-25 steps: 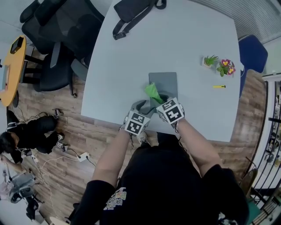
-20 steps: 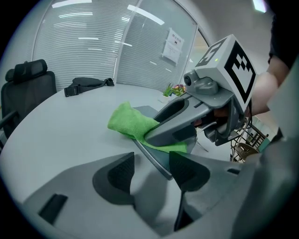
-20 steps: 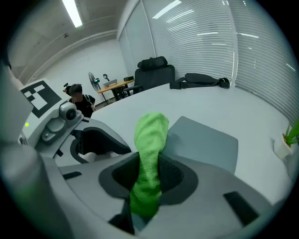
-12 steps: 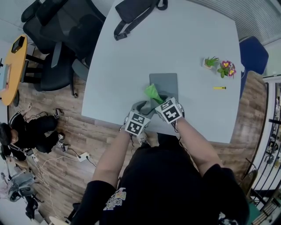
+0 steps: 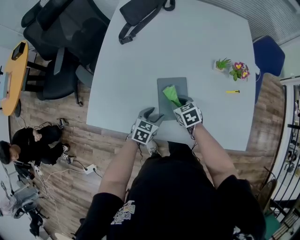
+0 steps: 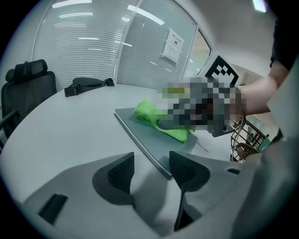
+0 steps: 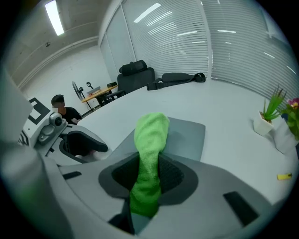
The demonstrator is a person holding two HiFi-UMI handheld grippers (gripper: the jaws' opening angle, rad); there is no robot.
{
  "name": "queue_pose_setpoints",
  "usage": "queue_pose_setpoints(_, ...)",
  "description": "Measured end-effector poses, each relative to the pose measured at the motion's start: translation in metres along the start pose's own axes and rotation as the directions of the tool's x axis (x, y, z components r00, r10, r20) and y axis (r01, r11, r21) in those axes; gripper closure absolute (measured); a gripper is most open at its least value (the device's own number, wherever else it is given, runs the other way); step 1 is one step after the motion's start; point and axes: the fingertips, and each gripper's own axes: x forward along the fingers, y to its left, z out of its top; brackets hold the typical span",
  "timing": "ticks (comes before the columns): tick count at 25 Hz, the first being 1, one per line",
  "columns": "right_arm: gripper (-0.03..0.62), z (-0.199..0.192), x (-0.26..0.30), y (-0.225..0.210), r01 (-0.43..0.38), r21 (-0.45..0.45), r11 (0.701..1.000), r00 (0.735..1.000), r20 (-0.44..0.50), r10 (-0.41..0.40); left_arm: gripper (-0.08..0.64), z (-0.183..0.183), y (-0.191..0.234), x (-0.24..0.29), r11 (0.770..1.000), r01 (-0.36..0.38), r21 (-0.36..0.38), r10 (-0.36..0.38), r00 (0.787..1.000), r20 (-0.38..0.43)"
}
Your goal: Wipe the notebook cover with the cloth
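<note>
Jaws of right gripper [image 7: 149,172] clamped on cloth [image 7: 150,140] over notebook [image 5: 165,85]; left gripper [image 6: 152,170] jaws apart at notebook's near corner.

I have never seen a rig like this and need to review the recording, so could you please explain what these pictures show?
There is no robot here: a person holds a two-jaw gripper in each hand. The head view comes from a camera on the person's head, looking down at a pale table. The other two views come from a camera riding on each gripper, looking along its jaws. On the table lie a grey notebook, a black bag, a small green plant, a pot of flowers and a small yellow pen. The right gripper is shut on a green cloth, whose free end rests on the notebook. The left gripper is open and holds nothing; it sits by the notebook's near corner.
</note>
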Motion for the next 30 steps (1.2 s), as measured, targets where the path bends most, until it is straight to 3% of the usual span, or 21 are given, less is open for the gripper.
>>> queue_pose_setpoints(19,0.482,-0.022,-0.029,-0.057,0.099,0.189,0.977,0.994,0.02,-0.105,0.322,0.0,0.001,0.001,1.0,-0.002,0.001,0.002,1.0,0.003)
queue_pose_setpoints(23,0.482,-0.023,-0.03,-0.061,0.114,0.195,0.974,0.993,0.009,-0.118,0.322,0.001,0.001,0.001,1.0,-0.002,-0.001,0.002,1.0,0.002)
queue_pose_setpoints(28,0.482,-0.019,-0.04,-0.079,0.223,0.173,0.959,0.973,0.025,-0.23,0.322,-0.001,0.001,0.001,1.0,-0.002,-0.002,0.002,1.0,-0.001)
queue_pose_setpoints(30,0.482,-0.012,-0.042,-0.082,0.223,0.174,0.959,0.971,0.048,-0.235,0.322,0.0,0.001,0.001,1.0,-0.001,-0.001,0.001,1.0,-0.001)
